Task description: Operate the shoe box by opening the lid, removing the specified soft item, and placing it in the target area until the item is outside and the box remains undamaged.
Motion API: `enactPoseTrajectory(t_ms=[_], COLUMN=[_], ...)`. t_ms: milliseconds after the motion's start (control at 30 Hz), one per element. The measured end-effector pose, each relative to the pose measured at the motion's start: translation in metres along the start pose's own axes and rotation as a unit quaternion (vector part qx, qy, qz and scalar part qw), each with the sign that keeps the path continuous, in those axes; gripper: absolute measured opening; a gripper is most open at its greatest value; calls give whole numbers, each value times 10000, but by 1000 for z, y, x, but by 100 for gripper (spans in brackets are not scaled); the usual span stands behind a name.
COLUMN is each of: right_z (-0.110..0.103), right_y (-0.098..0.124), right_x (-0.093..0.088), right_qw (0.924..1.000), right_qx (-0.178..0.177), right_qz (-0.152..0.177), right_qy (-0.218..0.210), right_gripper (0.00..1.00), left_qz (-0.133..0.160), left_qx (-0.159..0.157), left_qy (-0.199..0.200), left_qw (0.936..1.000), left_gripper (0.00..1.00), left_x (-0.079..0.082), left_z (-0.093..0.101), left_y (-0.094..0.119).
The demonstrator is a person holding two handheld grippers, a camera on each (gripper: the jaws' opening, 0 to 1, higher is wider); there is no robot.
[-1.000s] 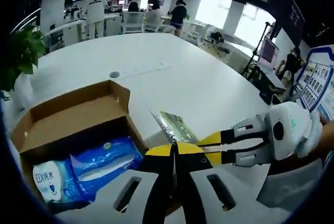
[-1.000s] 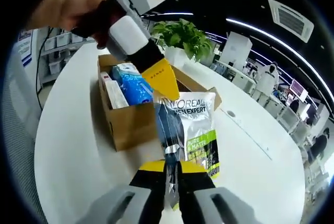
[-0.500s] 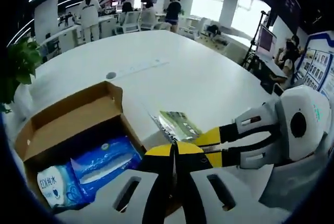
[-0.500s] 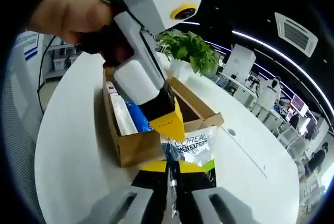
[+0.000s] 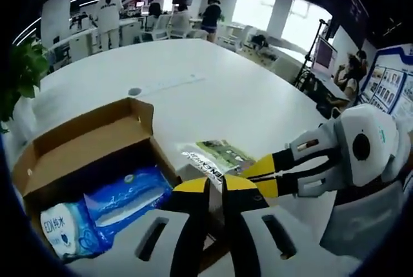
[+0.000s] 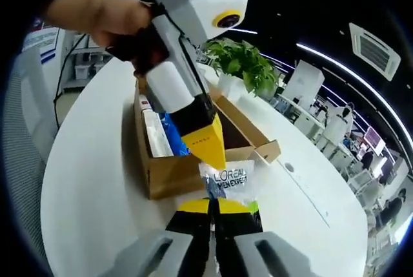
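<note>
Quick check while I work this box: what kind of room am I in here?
Most likely an open-plan office or lab: a big white table holds the cardboard box, people work at desks behind, a potted plant and ceiling strip lights show.

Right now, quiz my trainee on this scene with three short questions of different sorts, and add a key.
1. True or false: the shoe box has its lid shut.
2. What does the right hand-held gripper grip? A) a shoe B) the L'Oreal pouch C) a towel
3. Fill in: the blue wipes pack lies ___ the shoe box.

Key: 1 false, the lid is open; 2 B; 3 inside.
</note>
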State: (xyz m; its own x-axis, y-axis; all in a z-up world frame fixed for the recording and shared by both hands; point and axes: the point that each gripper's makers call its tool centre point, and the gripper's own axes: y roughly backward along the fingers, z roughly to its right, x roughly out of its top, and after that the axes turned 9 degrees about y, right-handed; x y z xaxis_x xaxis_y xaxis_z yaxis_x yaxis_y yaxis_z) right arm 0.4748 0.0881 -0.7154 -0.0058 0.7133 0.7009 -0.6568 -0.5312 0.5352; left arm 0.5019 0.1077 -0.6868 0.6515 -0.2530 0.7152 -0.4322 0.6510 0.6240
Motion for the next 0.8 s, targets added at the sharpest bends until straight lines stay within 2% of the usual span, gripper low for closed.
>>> enactPoseTrajectory(t_ms=[267,533,800], right_z=[-6,-13,-20], right_y=[-4,-8,-12], right_x=[-5,-14,-24], right_qw=[9999,9993,9981], right_qx=[109,266,437], right_qz=[-74,-189,-319], right_qy=[47,182,278], right_gripper=[0,0,0], left_qz=[294,533,623], left_qx=[-56,114,300], left_qy=[27,125,247], left_qw=[9995,9984,9973], left_gripper=[9,9,10], left_x=[17,26,23], left_z=[-7,-29,-47], left_y=[15,30,44])
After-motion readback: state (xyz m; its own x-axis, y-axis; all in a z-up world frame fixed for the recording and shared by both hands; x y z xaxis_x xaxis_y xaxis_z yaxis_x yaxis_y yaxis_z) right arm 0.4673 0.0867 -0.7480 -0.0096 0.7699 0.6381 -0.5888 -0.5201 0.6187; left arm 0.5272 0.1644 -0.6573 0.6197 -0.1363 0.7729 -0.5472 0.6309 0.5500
